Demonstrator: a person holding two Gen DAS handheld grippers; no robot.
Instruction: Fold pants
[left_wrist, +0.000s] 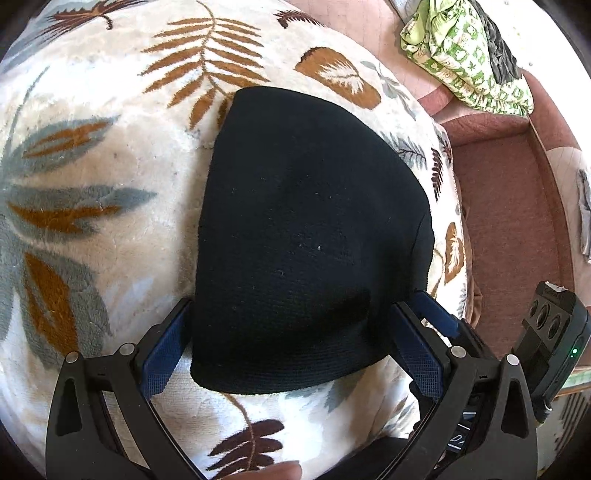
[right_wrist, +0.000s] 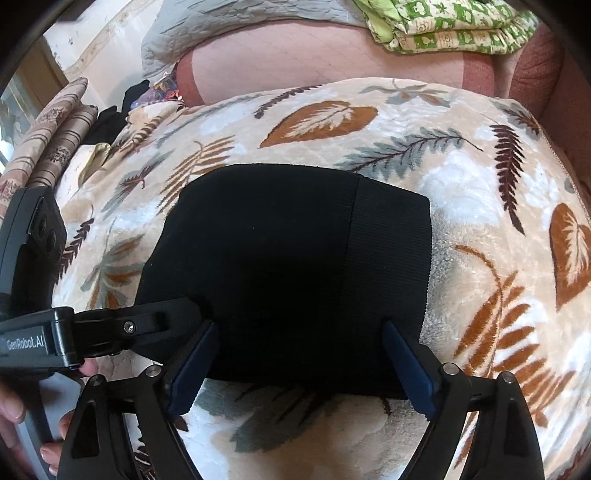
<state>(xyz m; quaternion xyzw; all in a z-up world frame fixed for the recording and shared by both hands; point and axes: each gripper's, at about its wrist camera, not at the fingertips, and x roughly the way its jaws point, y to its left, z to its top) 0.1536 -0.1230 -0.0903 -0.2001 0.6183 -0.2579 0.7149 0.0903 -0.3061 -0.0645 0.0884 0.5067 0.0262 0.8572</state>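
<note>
Your black knit pants lie folded into a compact bundle on the leaf-patterned plush blanket — likely finished. Both the left gripper and right gripper hover above, fingers apart, clamping nothing.

Black pants, plain. Cream blanket patterned with rust-brown, grey-blue and dark-brown leaves and ferns. Dusty pink sofa. Green-and-white printed cloth, bundled. Black grippers with dark blue pads. Beige striped cushions with brown motifs.
</note>
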